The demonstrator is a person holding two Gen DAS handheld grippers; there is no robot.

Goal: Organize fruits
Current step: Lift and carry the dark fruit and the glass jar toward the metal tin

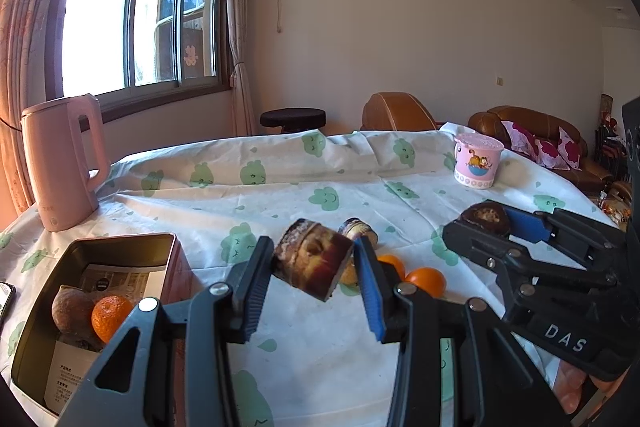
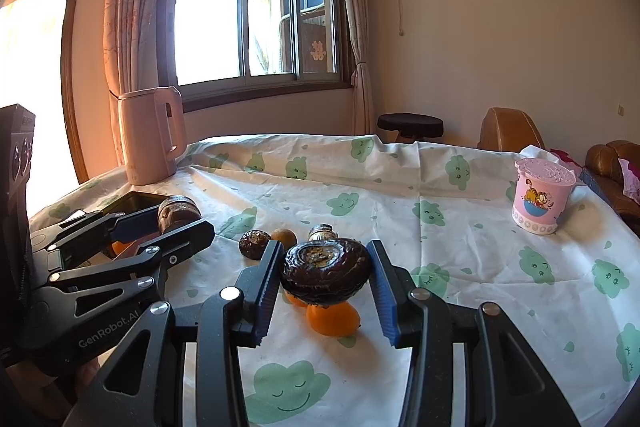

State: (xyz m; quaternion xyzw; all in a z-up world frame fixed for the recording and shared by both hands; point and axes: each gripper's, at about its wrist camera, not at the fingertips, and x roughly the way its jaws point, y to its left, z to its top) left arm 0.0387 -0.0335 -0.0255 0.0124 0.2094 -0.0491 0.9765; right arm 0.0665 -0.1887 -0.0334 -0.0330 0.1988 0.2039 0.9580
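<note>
My left gripper [image 1: 314,267] is shut on a dark brown, shrivelled fruit [image 1: 310,263] held above the cloth, just right of a metal tin [image 1: 120,247]. The tin holds a brown fruit [image 1: 72,309] and an orange [image 1: 110,317]. My right gripper [image 2: 324,273] is shut on another dark wrinkled fruit [image 2: 324,273]; in the left wrist view that gripper [image 1: 486,223] is at the right. On the cloth lie oranges [image 1: 426,281] [image 2: 332,319], a dark fruit [image 2: 254,243], a brown fruit [image 2: 285,238] and one more wrinkled fruit [image 2: 322,233] behind.
A pink kettle [image 1: 64,163] stands at the table's far left beside the tin. A pink cartoon cup [image 1: 478,163] with a lid stands at the far right. A dark phone [image 1: 6,299] lies left of the tin. Brown sofas [image 1: 532,131] and a stool [image 1: 292,119] are beyond the table.
</note>
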